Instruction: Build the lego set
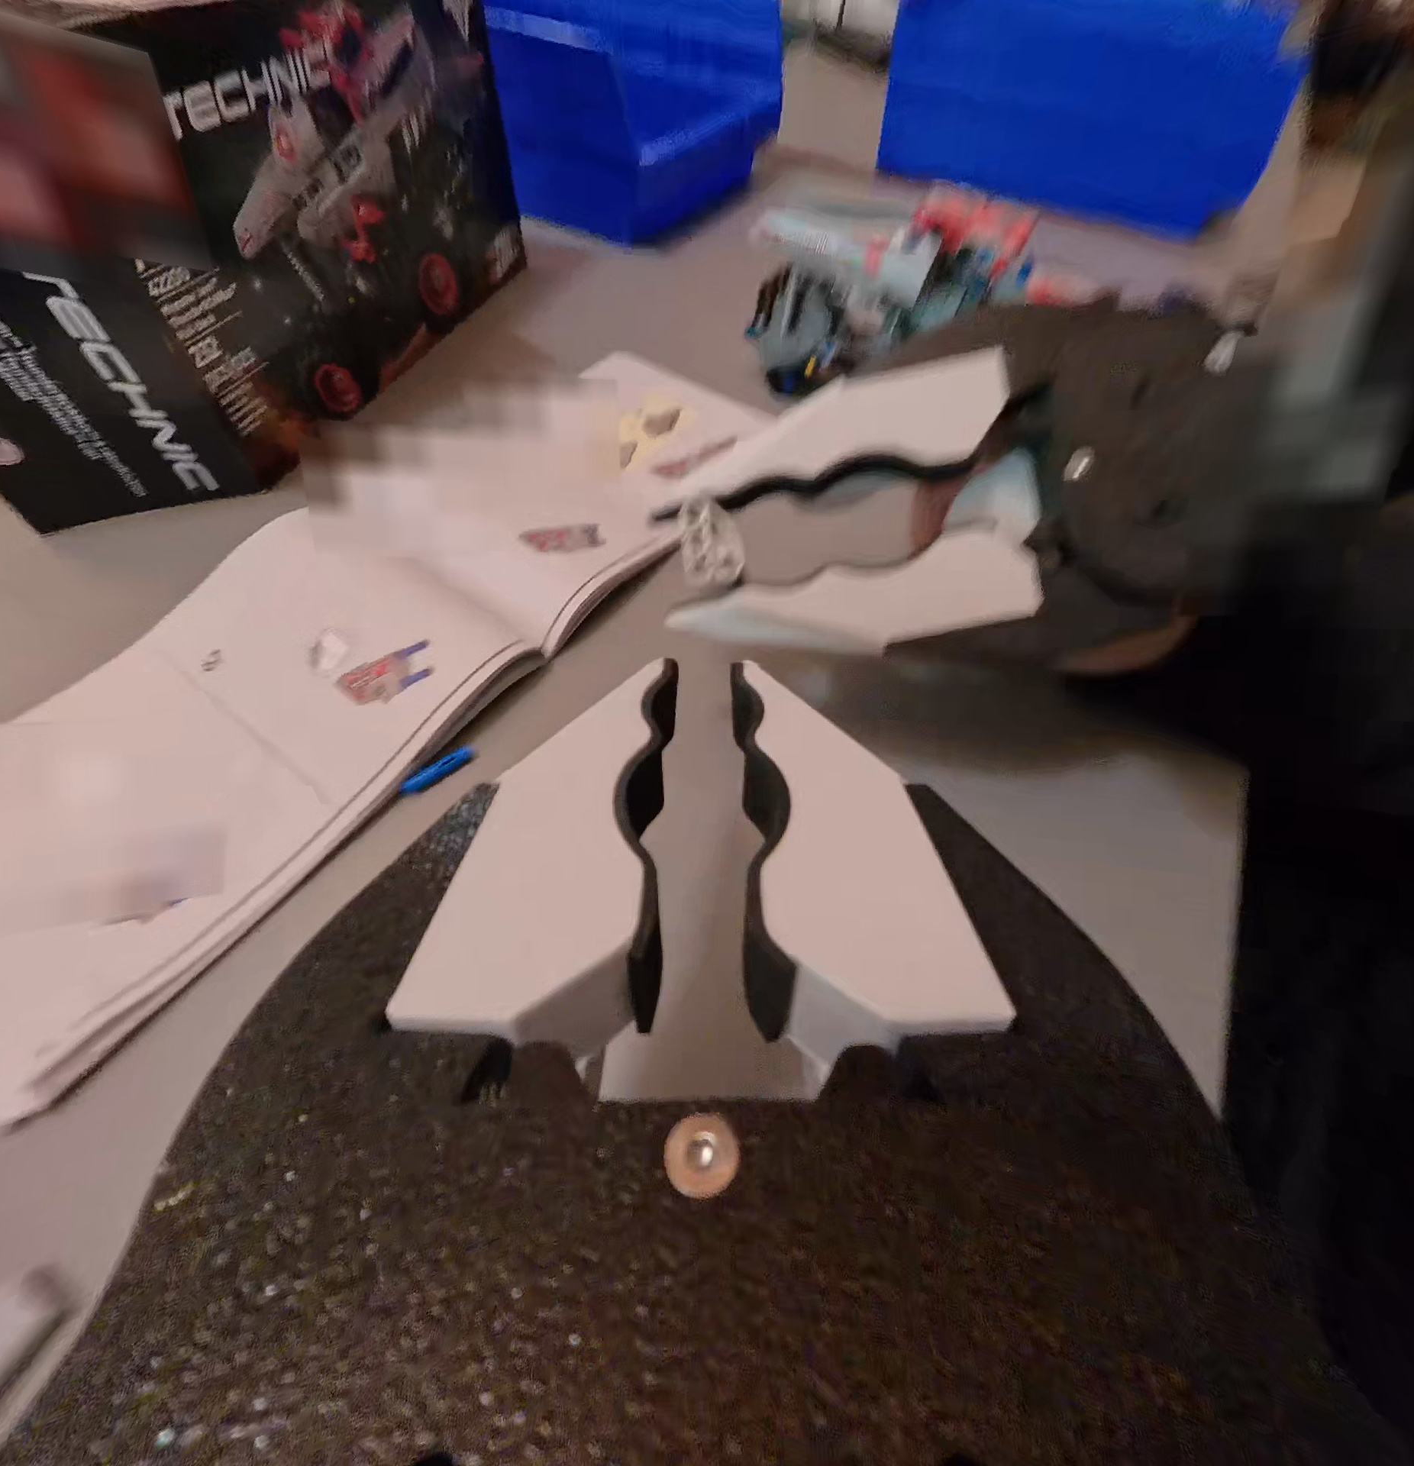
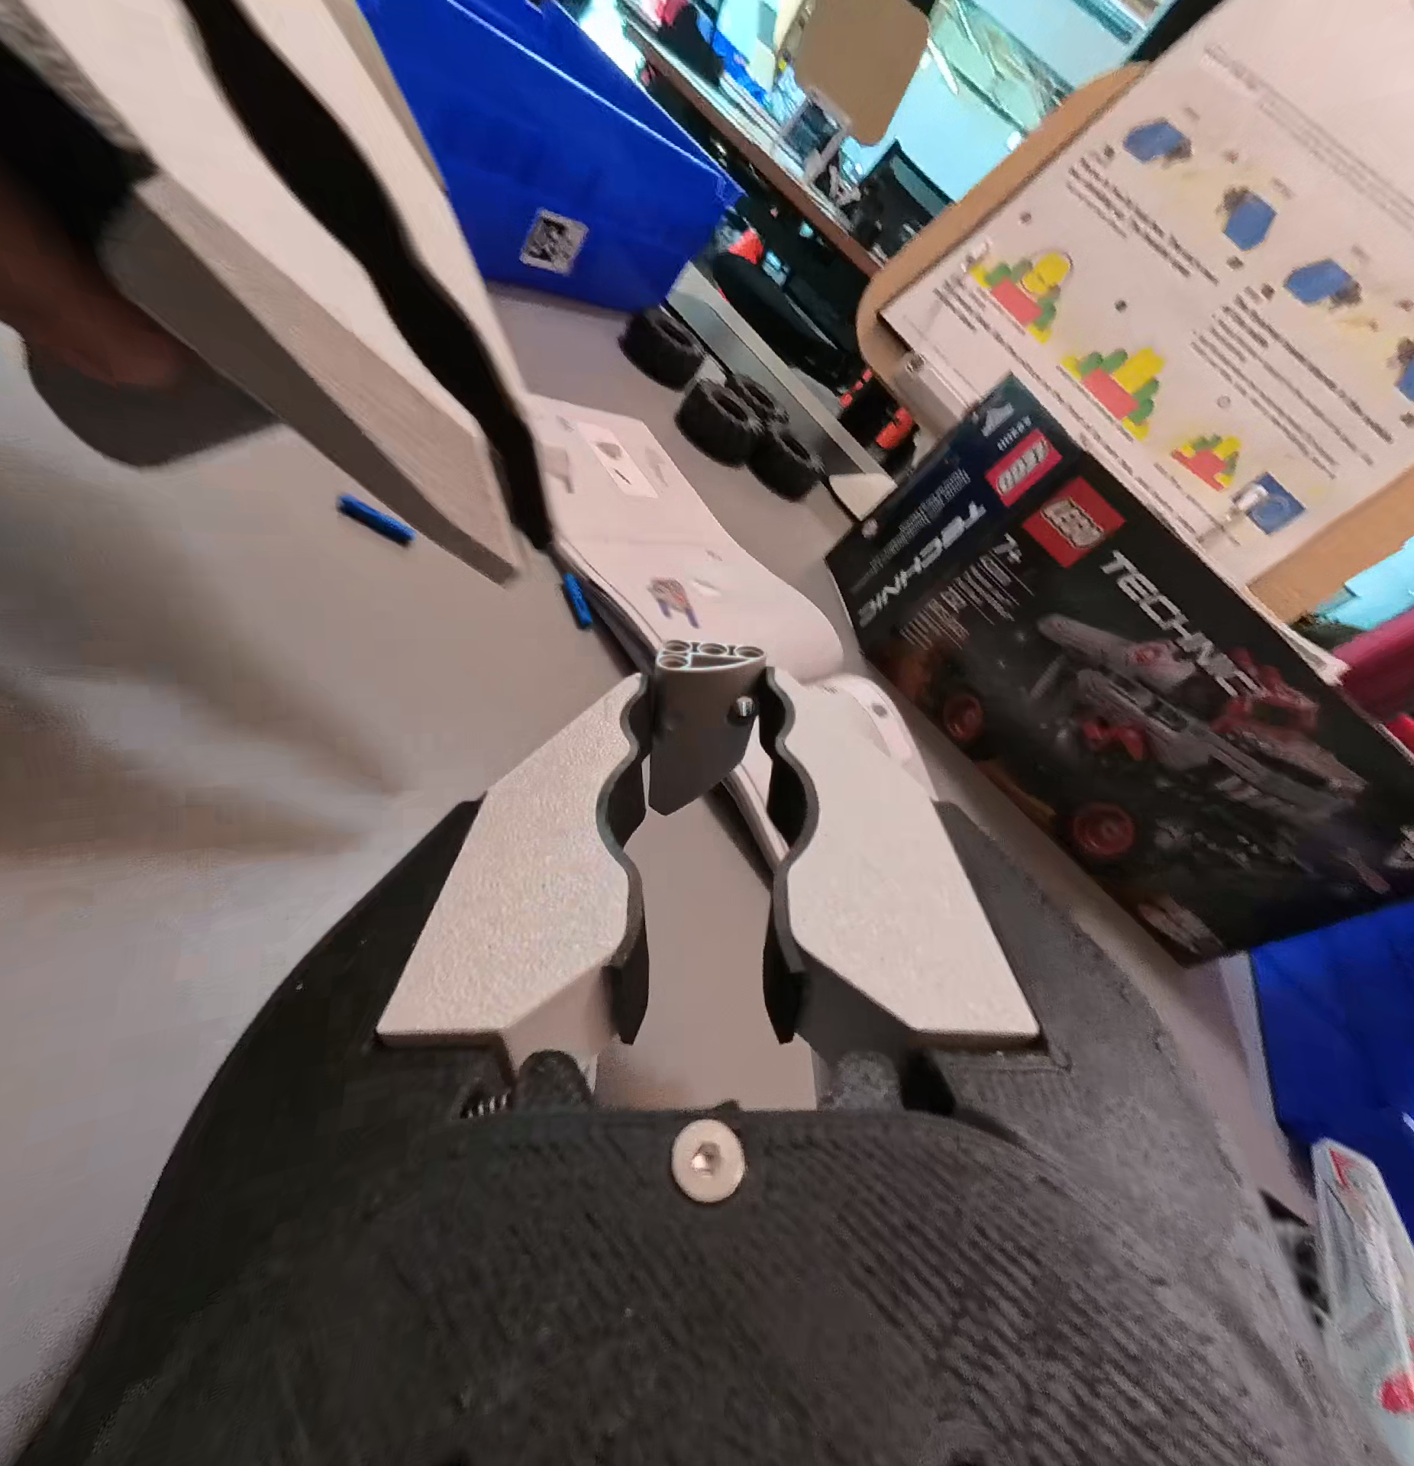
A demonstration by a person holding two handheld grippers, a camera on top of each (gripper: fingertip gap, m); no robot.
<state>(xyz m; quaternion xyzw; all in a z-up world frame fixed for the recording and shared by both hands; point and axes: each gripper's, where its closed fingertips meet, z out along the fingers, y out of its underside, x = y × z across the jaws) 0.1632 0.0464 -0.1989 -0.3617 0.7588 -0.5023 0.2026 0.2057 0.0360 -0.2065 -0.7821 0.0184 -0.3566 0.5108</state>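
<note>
Right gripper (image 2: 708, 698) clamps a grey panel piece (image 2: 700, 726) (left gripper (image 1: 704, 674) empty).

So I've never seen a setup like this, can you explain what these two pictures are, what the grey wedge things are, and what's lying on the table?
There is no robot arm here: a person holds a two-finger gripper in each hand, and each has a camera looking along its fingers.

The left wrist view shows the left gripper with a gap between its fingers and nothing in it. The right gripper reaches in from the right.

In the right wrist view, the right gripper pinches a small grey lego piece.

On the grey table lie an open instruction booklet, the set's dark box, a partly built model, loose black tyres and blue bins.
</note>
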